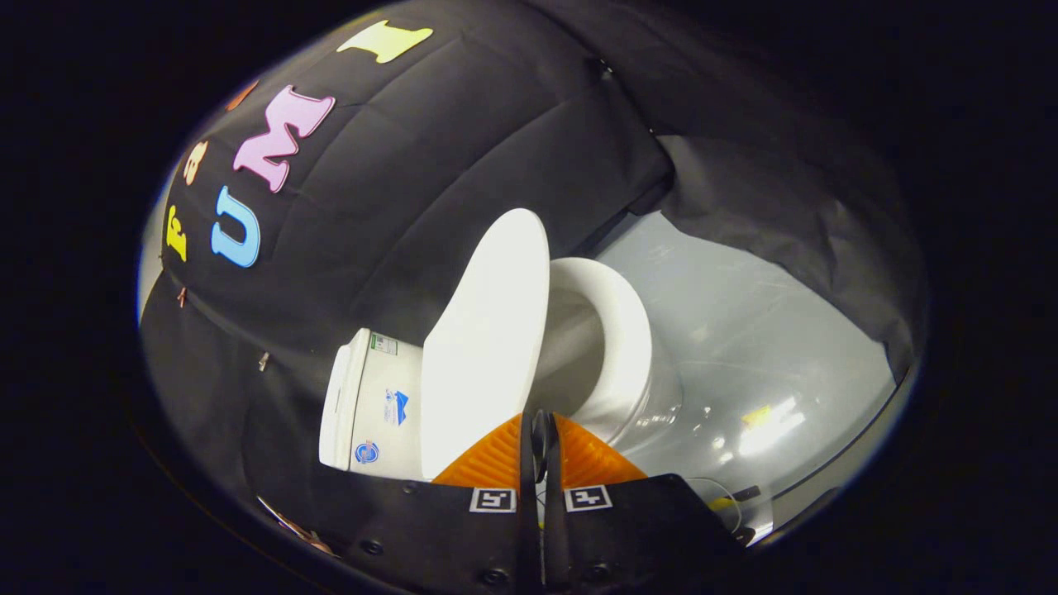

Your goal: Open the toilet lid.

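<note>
gripper [541, 434] fingers together, nothing between, tips at near edge of lid [488, 347]; lid raised off bowl [616, 347]; tank [364, 405] left.

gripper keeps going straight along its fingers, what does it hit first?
Most likely the raised lid: its near edge sits just ahead of the shut gripper. The bowl rim lies beyond. Depth is unclear.

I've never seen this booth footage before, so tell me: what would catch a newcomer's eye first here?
The white toilet lid stands out first: it is raised partway, just ahead of the gripper, whose fingers are closed together. Beyond the lid the toilet seat and open bowl show, with the tank on the lid's other side, against the black cloth wall.
</note>
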### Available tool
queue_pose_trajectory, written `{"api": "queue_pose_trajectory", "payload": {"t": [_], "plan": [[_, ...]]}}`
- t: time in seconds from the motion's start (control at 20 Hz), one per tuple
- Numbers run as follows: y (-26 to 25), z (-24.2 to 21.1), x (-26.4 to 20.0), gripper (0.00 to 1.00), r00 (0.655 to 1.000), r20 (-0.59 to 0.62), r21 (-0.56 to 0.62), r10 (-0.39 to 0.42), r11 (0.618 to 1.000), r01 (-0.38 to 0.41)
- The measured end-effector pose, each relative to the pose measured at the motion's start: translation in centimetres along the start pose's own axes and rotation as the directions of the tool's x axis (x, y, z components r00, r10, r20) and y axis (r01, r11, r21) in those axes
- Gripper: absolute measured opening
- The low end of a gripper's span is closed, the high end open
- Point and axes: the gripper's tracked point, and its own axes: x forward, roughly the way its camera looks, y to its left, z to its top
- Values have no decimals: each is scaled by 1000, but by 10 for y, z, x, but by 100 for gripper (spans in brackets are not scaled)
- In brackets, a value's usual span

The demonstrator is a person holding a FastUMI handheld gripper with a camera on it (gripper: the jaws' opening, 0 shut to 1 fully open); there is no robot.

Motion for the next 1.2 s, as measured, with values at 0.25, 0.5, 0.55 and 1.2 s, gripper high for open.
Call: {"api": "queue_pose_trajectory", "payload": {"t": [0.25, 0.5, 0.55, 1.2], "plan": [[49, 11, -18, 7, 998, 57, -105, -39, 994, 45], [110, 13, -36, 7, 991, 130, -209, -40, 976, 67], [121, 13, -38, 7, 988, 148, -242, -46, 967, 81], [222, 4, -54, 9, 944, 318, -404, -86, 889, 216]]}}
